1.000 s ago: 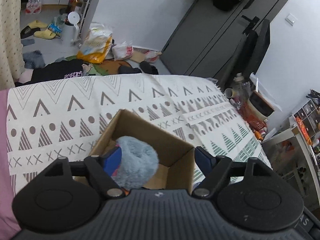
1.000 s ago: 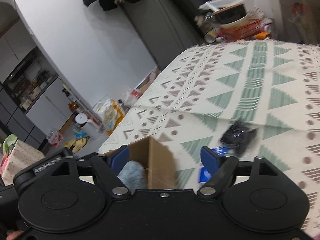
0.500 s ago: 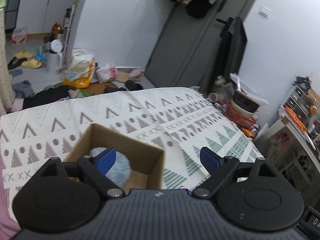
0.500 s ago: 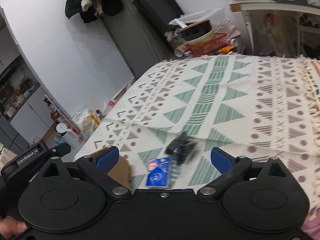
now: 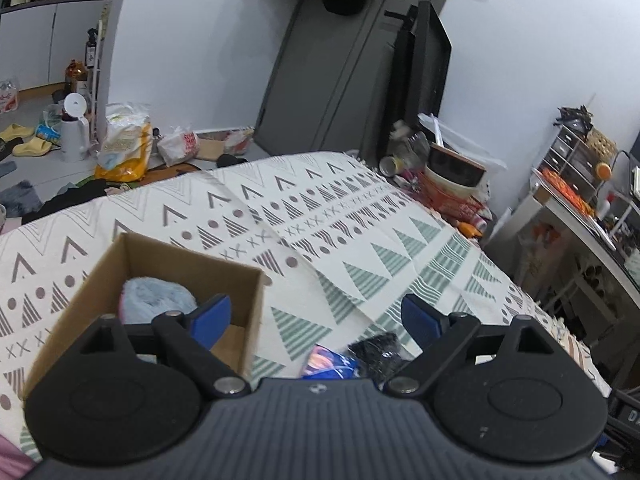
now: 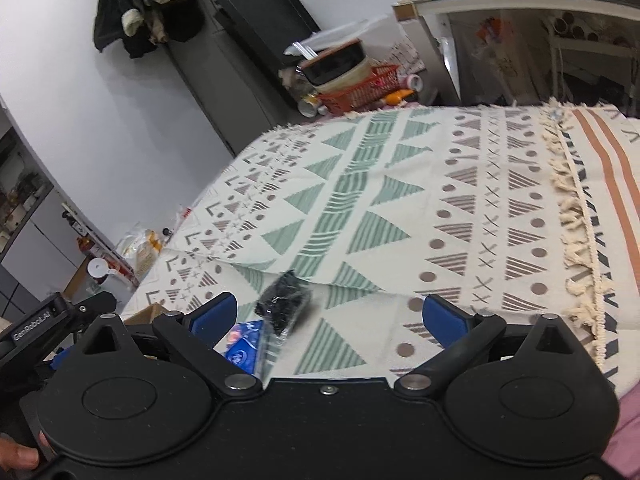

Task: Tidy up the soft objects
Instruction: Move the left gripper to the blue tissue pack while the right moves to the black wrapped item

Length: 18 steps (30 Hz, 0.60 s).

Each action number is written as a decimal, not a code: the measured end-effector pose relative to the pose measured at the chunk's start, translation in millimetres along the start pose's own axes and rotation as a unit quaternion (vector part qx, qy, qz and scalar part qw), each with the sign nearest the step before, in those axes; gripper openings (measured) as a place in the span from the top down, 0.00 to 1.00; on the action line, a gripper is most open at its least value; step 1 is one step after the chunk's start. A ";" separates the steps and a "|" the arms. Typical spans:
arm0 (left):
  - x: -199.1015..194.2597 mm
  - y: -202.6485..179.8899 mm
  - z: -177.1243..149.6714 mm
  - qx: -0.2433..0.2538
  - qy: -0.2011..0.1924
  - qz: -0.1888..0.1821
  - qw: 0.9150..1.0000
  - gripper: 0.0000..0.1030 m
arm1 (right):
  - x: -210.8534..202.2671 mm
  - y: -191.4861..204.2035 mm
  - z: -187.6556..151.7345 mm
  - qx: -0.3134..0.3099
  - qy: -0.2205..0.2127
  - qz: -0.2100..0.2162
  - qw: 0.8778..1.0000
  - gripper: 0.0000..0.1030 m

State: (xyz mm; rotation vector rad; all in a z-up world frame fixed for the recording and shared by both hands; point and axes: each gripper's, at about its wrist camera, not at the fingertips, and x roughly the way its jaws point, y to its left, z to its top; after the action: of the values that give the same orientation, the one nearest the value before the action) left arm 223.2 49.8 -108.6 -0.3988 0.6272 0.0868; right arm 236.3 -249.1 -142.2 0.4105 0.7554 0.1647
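Patterned cloth (image 5: 360, 240) with triangles, dots and crosses covers the whole work surface, and both grippers hang above it with nothing between their fingers.

From the left wrist camera, the left gripper (image 5: 316, 316) has its blue-padded fingers spread wide. Its left finger overlaps the open cardboard box (image 5: 168, 264), which stands on the cloth to the left of the gap. One fluffy pale blue soft object (image 5: 156, 304) lies inside the box, just behind that fingertip, not touched by it. Low in the gap, close to the gripper body, lie one blue packet (image 5: 328, 364) and, just to its right, one black bundle in clear wrap (image 5: 376, 352), side by side on the cloth outside the box.

From the right wrist camera, the right gripper (image 6: 328, 314) is likewise spread and empty. The same black bundle (image 6: 284, 300) lies within the gap, nearer the left finger, with the blue packet (image 6: 244, 344) just below-left of it, partly hidden by that finger. A corner of the box (image 6: 148, 314) shows farther left, beside the left gripper's body.

Beyond the cloth's far edge stand a dark cabinet (image 5: 320, 60), a black screen (image 5: 424, 60) and one red basket (image 6: 360, 88) with bowls stacked on it.
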 end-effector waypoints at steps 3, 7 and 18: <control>1.0 -11.3 -5.2 0.020 -0.001 -0.004 1.000 0.12 | 0.5 -6.1 6.7 0.004 0.014 0.011 1.000 0.03; 8.7 -21.7 -11.6 0.036 0.010 -0.006 0.999 0.12 | 4.6 -10.5 18.3 0.002 0.018 0.011 1.000 0.03; 41.4 -35.9 -27.8 0.050 0.053 -0.007 0.997 0.12 | 41.7 -14.2 19.7 0.048 0.041 0.032 0.998 0.03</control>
State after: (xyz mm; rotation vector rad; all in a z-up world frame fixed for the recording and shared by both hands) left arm 248.4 4.3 -141.3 -0.3126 0.7293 0.0205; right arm 280.1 -255.9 -161.5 0.5217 0.8332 0.2075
